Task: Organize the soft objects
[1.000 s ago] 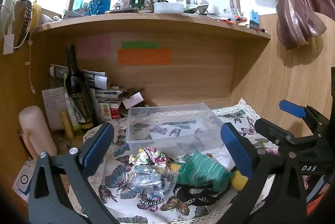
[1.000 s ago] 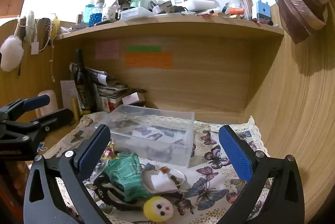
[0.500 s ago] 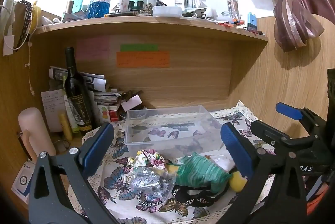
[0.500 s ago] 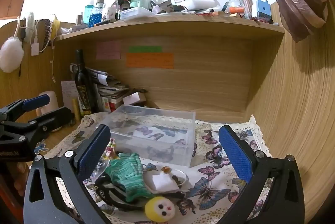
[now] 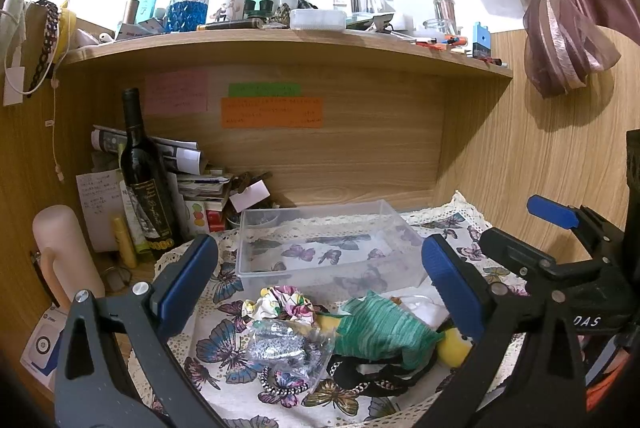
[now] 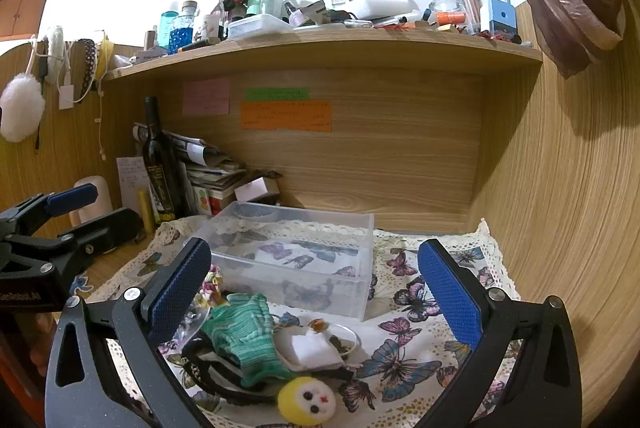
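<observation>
On the butterfly cloth (image 6: 420, 308), just in front of the clear plastic box (image 5: 328, 244), your soft things lie in a heap: a green knitted piece (image 5: 380, 328), a floral scrunchie (image 5: 284, 306), a yellow plush face (image 6: 307, 400) and black straps (image 5: 372, 376). You hold the left gripper (image 5: 320, 288) wide open above the heap, gripping nothing. Your right gripper (image 6: 316, 292) is equally spread and empty, hanging over the same pile.
</observation>
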